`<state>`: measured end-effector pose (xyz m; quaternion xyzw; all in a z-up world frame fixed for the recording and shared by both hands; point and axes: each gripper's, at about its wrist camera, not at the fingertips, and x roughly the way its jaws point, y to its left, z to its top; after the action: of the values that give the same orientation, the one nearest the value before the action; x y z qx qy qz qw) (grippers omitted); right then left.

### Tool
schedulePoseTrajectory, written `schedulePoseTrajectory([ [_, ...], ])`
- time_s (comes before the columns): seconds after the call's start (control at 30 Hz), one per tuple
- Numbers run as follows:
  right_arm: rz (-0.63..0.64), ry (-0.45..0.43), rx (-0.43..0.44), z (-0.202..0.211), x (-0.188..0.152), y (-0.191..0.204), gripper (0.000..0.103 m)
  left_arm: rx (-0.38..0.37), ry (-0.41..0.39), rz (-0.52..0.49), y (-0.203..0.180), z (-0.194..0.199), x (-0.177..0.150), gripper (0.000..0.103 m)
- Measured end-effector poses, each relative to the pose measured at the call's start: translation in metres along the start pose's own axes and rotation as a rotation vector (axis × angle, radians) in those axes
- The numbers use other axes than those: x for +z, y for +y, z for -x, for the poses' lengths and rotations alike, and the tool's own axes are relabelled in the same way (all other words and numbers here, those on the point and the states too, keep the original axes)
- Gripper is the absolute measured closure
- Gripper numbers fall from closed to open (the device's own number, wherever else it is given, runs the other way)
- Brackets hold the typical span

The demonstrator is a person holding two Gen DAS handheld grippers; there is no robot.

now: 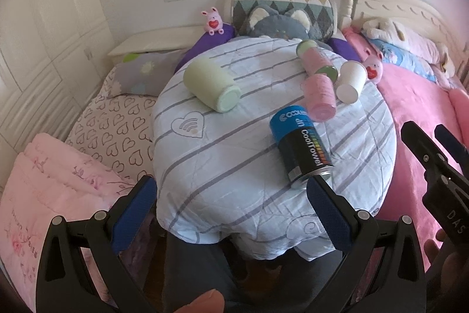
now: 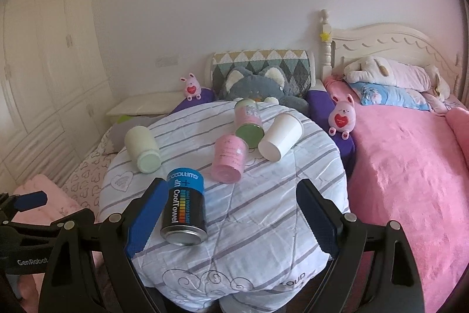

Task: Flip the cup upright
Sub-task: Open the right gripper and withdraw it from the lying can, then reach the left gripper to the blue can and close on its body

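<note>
Several cups lie on their sides on a round table under a striped cloth [image 1: 234, 166]. A black and blue CoolTowel can [image 1: 302, 148] lies nearest, also in the right wrist view [image 2: 184, 207]. A pale green cup [image 1: 211, 85] [image 2: 143, 148] lies at the left. A pink cup [image 1: 319, 97] [image 2: 228, 162], a pink and green tumbler [image 1: 316, 57] [image 2: 249, 122] and a white paper cup [image 1: 350, 81] [image 2: 280, 135] lie at the back right. My left gripper [image 1: 231, 210] is open and empty at the table's near edge. My right gripper [image 2: 228, 219] is open and empty, with the can by its left finger.
A pink bed [image 2: 410, 181] lies right of the table, with a pink bunny toy [image 2: 341, 115] at its corner. A grey plush cat [image 2: 258, 87] sits behind the table. A heart-print mattress [image 1: 117, 122] and folded pink quilt [image 1: 44, 195] lie at the left.
</note>
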<state>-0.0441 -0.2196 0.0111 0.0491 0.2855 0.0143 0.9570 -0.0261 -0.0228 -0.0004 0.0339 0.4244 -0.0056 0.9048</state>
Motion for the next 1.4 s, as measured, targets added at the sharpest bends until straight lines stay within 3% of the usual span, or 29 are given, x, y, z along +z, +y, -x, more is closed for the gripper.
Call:
schedulePoseTrajectory([
  [0.17, -0.012, 0.001, 0.001, 0.001, 0.0, -0.009, 0.013, 0.004, 0.002, -0.012, -0.01, 0.0, -0.001, 0.0],
  [0.5, -0.032, 0.02, 0.088, -0.007, -0.003, -0.016, 0.013, 0.013, 0.006, -0.02, -0.016, -0.002, -0.001, 0.0],
  [0.87, -0.056, 0.017, -0.022, -0.009, -0.003, -0.025, 0.013, 0.013, 0.007, -0.024, -0.017, -0.005, -0.002, 0.0],
  [1.0, -0.054, 0.035, 0.056, -0.014, -0.003, -0.025, 0.013, 0.014, 0.008, -0.024, -0.018, -0.006, -0.002, 0.0],
  [1.17, -0.071, 0.031, 0.053, -0.015, -0.004, -0.026, 0.013, 0.012, 0.01, -0.018, -0.018, -0.007, -0.002, 0.0],
  [1.27, -0.067, 0.045, -0.004, -0.018, -0.003, -0.027, 0.013, 0.004, 0.02, -0.012, -0.021, -0.013, -0.002, 0.0],
  [1.4, -0.07, 0.057, 0.021, -0.022, -0.002, -0.032, 0.013, -0.014, 0.034, -0.012, -0.027, -0.021, 0.002, 0.0],
])
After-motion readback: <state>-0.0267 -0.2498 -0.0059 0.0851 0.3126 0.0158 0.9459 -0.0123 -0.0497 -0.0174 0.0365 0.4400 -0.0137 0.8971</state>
